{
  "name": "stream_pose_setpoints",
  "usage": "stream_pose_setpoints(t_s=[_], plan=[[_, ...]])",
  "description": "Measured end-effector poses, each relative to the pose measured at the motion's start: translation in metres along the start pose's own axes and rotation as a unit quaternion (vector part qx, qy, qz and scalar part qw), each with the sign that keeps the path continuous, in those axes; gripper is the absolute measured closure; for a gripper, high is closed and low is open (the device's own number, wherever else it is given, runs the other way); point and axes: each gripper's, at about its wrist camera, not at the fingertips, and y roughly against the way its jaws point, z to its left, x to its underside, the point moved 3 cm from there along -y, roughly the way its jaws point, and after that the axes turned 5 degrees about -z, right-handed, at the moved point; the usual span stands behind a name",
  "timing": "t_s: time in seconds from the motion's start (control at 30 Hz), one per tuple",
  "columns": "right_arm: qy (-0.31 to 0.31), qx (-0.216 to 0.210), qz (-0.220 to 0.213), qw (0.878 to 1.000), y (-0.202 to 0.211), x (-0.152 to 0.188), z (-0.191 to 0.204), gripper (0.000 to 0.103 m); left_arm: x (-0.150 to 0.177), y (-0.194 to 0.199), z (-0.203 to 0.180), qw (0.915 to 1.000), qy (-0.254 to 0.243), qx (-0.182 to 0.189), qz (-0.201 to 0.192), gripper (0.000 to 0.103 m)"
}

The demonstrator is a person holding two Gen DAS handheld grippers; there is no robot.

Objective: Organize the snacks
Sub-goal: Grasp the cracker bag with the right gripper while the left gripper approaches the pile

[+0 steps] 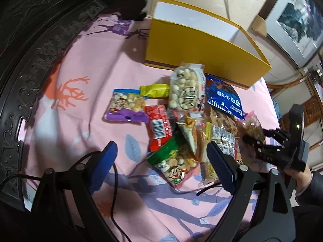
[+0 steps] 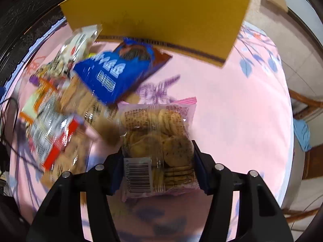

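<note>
With my right gripper (image 2: 158, 166) clamped on the cookie packet (image 2: 159, 141), left gripper (image 1: 161, 166) jaws apart, next I lift toward the yellow box (image 2: 157, 14) at twelve o'clock.

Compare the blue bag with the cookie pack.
The blue bag is opaque, while the cookie pack is clear and shows its cookies. The blue bag lies free by the yellow box; the cookie pack sits between the right hand-held gripper's pads. Both are sealed snacks.

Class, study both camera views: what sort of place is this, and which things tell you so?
Probably a room in a home: a pink leaf-and-deer printed cloth covers the surface, a dark carved wooden frame curves round its edge, and a framed picture leans by the wall.
</note>
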Motion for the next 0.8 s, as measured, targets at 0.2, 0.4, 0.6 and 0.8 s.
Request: stream_pose_setpoints(t_s=[0.2, 0.4, 0.6, 0.8], plan=[[-0.021, 0.006, -0.002, 1.0, 0.013, 0.023, 0.005, 0.042, 0.002, -0.018, -0.018, 0.9993, -0.024, 0.025, 0.014, 0.012], [-0.027, 0.015, -0.003, 1.0, 0.014, 0.025, 0.006, 0.041, 0.001, -0.053, -0.03, 0.9975, -0.034, 0.036, 0.05, 0.072], [-0.029, 0.015, -0.008, 0.999, 0.015, 0.027, 0.006, 0.041, 0.004, -0.073, -0.026, 0.9959, -0.01, 0.041, 0.079, 0.072], [-0.027, 0.015, -0.013, 0.999, 0.015, 0.027, 0.007, 0.041, 0.002, -0.081, -0.032, 0.9952, -0.02, 0.039, 0.087, 0.072]])
